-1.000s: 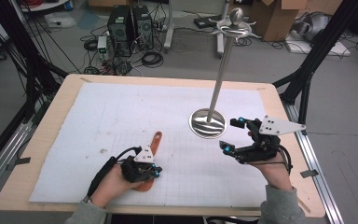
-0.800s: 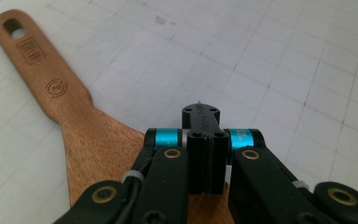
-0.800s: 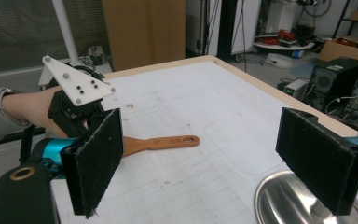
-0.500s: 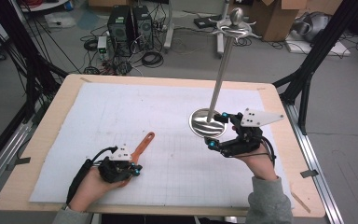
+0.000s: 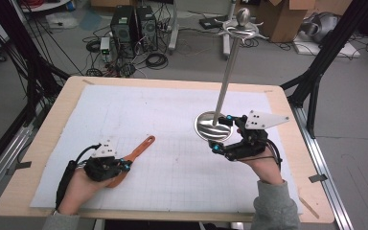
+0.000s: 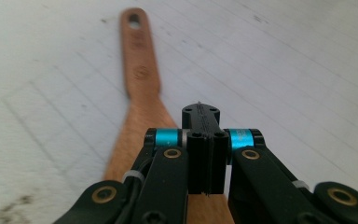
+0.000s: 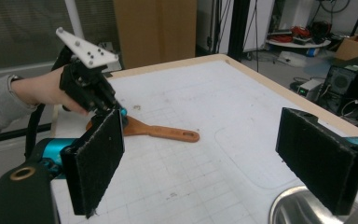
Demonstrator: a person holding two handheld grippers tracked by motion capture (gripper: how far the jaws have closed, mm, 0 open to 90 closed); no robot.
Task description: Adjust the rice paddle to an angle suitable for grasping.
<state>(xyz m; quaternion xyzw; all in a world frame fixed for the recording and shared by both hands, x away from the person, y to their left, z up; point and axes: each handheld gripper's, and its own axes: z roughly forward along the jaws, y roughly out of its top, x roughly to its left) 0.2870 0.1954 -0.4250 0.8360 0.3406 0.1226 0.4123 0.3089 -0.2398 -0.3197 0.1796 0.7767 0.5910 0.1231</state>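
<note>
Spatula (image 5: 135,154) under closed left hand-held gripper (image 5: 122,165); right hand-held gripper (image 5: 222,134) spread beside stand base (image 5: 207,128).

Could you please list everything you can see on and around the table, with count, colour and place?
wooden spatula: one, reddish brown, near left of the table, handle towards the middle.
metal stand: one, silver, round base right of centre, tall pole with hooks on top.
white mat: one, gridded, covers most of the table.
computer towers: two, black, on the floor beyond the table.
cardboard boxes: brown, floor, far right.
left gripper: black, jaws shut, over the spatula blade.
right gripper: black, jaws open, beside the stand's base.
</note>
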